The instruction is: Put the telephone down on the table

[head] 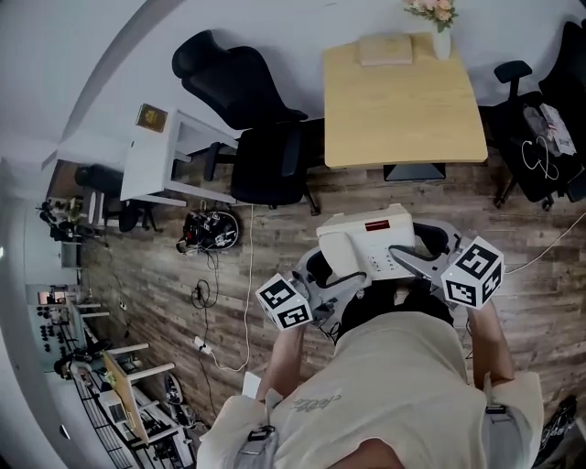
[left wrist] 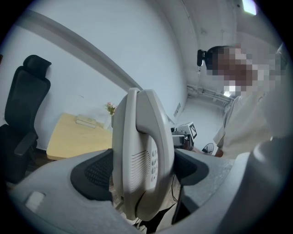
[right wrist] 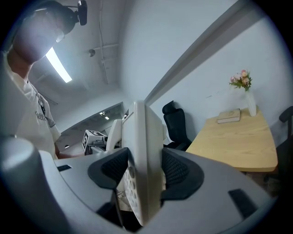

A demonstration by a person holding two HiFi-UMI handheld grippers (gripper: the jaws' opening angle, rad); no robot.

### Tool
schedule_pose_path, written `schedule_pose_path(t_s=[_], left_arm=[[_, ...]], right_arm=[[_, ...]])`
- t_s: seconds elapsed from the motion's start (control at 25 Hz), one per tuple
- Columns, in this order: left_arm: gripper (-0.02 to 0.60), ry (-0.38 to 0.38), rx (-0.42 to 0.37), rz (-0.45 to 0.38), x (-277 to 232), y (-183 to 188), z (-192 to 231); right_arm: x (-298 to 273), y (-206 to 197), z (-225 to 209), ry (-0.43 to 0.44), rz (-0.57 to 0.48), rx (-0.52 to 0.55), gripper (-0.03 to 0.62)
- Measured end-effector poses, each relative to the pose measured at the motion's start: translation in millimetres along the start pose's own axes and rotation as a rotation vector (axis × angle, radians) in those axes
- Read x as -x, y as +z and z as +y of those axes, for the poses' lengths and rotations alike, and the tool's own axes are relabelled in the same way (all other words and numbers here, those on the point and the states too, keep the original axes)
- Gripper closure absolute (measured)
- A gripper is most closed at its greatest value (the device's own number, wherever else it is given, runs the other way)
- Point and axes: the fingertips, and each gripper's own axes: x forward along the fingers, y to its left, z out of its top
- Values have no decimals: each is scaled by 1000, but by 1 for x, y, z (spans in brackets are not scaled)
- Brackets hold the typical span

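Note:
A cream desk telephone [head: 366, 245] with its handset on the cradle is held in the air over the wood floor, short of the light wooden table [head: 403, 110]. My left gripper [head: 328, 273] is shut on its left end, where the handset side [left wrist: 142, 155] sits between the dark pads. On the right end my right gripper [head: 419, 258] is shut too, its pads pressing the telephone's edge [right wrist: 143, 169]. The telephone is level and about a chair's width from the table's near edge.
On the table's far side lie a book [head: 385, 49] and a vase of flowers [head: 440, 20]. A black office chair [head: 256, 137] stands left of the table, another [head: 545, 119] at the right. Farther left are a white side desk [head: 160, 156] and floor cables [head: 212, 231].

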Motion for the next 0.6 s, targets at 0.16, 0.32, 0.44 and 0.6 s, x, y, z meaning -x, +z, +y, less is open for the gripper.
schedule_pose_path(t_s=[0.16, 0.32, 0.44, 0.6], left_arm=[[195, -32, -5, 9, -1, 1, 22], [195, -72, -3, -1, 5, 12, 48], [195, -107, -19, -13, 10, 33, 67], [195, -154, -28, -20, 15, 54, 96]], right_arm=[[-16, 3, -11, -36, 8, 4, 370], [-39, 15, -17, -70, 22, 17, 370], [-57, 33, -22, -97, 19, 24, 370], [-82, 52, -29, -145, 5, 40, 370]])
